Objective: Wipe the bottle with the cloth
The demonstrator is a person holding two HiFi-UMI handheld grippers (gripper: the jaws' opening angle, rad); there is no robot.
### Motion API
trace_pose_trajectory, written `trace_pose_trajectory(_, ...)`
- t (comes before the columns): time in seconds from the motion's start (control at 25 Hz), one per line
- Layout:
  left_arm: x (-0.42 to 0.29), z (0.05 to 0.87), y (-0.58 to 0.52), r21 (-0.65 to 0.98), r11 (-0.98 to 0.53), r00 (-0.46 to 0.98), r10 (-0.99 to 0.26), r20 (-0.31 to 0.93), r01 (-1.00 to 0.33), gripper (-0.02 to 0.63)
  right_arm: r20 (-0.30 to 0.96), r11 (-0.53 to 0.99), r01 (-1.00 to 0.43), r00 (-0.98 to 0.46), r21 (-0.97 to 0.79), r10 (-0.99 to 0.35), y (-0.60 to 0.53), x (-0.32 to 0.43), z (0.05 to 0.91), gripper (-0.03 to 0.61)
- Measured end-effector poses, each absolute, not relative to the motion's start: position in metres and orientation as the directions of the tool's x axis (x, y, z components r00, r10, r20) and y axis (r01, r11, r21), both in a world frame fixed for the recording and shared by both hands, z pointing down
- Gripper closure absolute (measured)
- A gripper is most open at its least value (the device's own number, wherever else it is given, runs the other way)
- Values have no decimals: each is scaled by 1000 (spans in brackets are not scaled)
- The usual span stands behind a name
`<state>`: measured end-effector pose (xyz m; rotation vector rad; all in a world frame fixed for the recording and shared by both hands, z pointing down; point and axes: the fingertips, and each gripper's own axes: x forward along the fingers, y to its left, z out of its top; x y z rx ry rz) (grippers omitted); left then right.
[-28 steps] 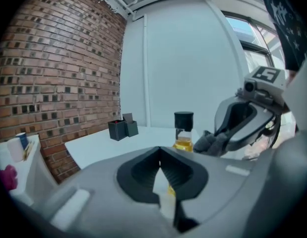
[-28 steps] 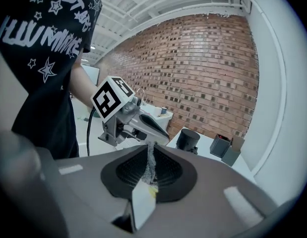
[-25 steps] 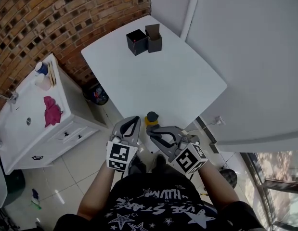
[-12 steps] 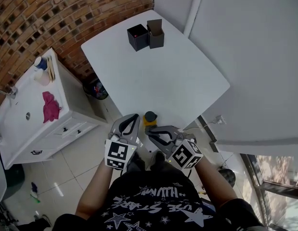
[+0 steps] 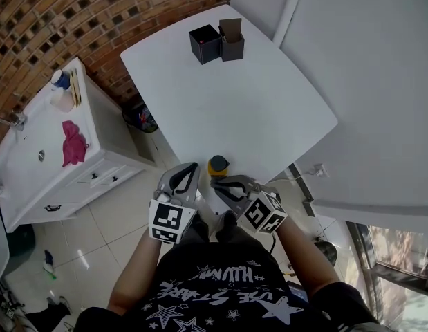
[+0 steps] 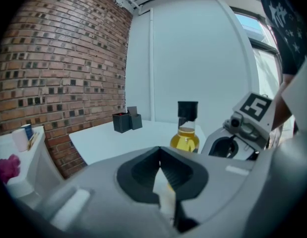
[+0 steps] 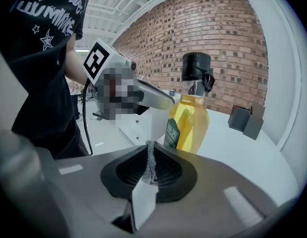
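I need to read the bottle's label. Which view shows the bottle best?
The right gripper view: the bottle stands close, side-on, label visible. The left gripper view shows it smaller, base hidden; the head view shows only its top.

Yellow black-capped bottle (image 5: 218, 165), pink cloth (image 5: 73, 144), white table (image 5: 269, 116), red-brown brick wall (image 5: 61, 19)

I see bright daylight all over — the white table (image 5: 269, 116) nearly glares, and shadows are soft and faint. The light comes in from the window (image 5: 397, 251) at the lower right of the head view. Both gripper views bend a lot at the edges, with dark corners. Whatever sits right at the lens looks blurry — the bottle (image 7: 189, 120) farther off is sharp and glows yellow.
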<state>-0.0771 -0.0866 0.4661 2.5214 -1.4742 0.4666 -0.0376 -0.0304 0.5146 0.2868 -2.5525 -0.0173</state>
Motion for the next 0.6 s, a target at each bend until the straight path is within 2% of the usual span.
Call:
trace_pose_trajectory(0.4, -80, 474, -77, 4, -468, 435, -818, 376, -884, 609, 548, 962, -272, -810, -35, -209, -26, -21, 531, 540)
trace_pose_trajectory(0.52, -82, 474, -75, 6, -465, 434, -820, 373, -885, 609, 510, 921, -376, -815, -105, -275, -29, 5, 512, 540)
trace_pose_trajectory(0.6, -87, 473, -74, 2, -456, 425, -827, 368, -890, 609, 460, 843, -509, -798, -171, -389, -45, 26, 494, 541)
